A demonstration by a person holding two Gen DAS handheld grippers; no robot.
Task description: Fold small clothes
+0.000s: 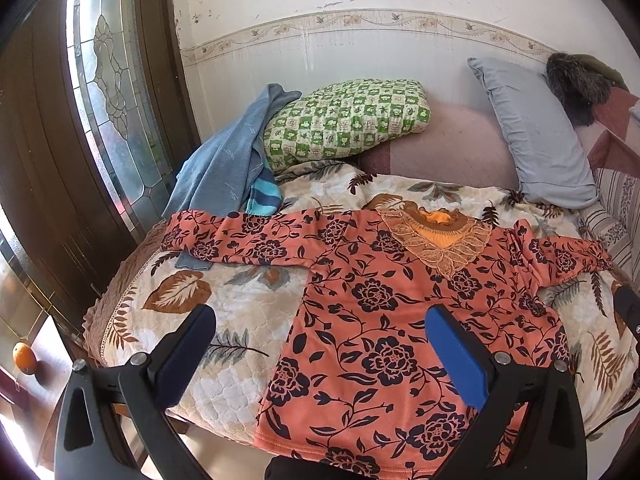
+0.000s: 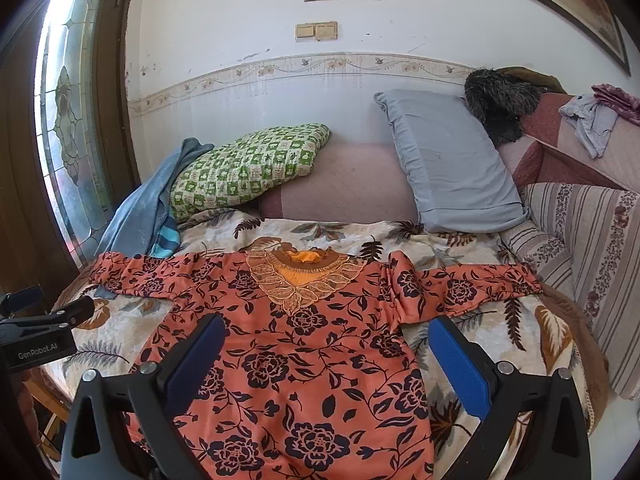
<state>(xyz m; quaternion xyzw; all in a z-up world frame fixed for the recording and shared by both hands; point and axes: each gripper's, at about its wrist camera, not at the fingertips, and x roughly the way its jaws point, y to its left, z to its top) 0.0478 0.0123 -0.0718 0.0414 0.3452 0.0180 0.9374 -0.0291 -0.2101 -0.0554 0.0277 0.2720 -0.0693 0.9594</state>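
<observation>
The left gripper (image 1: 320, 344) is hanging wide open, gripping nothing, above the left hem side of the orange floral blouse (image 1: 384, 320). The right gripper (image 2: 328, 352) is likewise gaping and empty over the blouse's right side. The blouse is lying flat, sleeves spreading toward 9 and 3 o'clock, on the leaf-print bedspread (image 1: 224, 344), whose bare quilting is showing on both flanks. At 12 o'clock, pillows are crowding the wall. "GenRobot.AI" is reading on the left tool's body at 9 o'clock in the right view.
</observation>
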